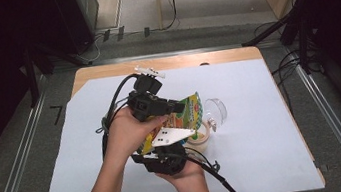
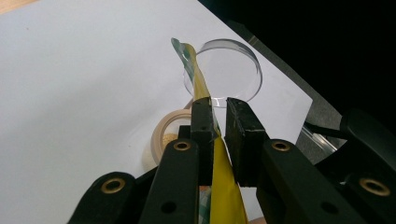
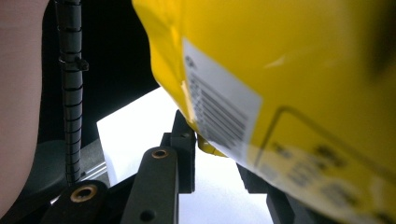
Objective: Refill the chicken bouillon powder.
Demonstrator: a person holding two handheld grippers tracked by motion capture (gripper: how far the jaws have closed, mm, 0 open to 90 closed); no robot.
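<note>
Two hand-held black two-jaw grippers, bare forearms, no sleeves.

Left matte-black plastic gripper point(image 2: 218, 126): blocky rectangular pads, each on a flat black link arm carrying a brass-ringed pivot screw just behind the pad, further brass-ringed holes lower on the outer links, small plain holes below. Right matte-black plastic gripper point(image 3: 217, 154): same link arms and brass-ringed screws behind the jaws; grey spiral-wrapped cable point(image 3: 71, 93) with a clip off to one side. High view: white three-cornered dotted plate point(image 1: 173, 136) on top, black cables point(image 1: 224, 184) trailing back from the bodies.
</note>
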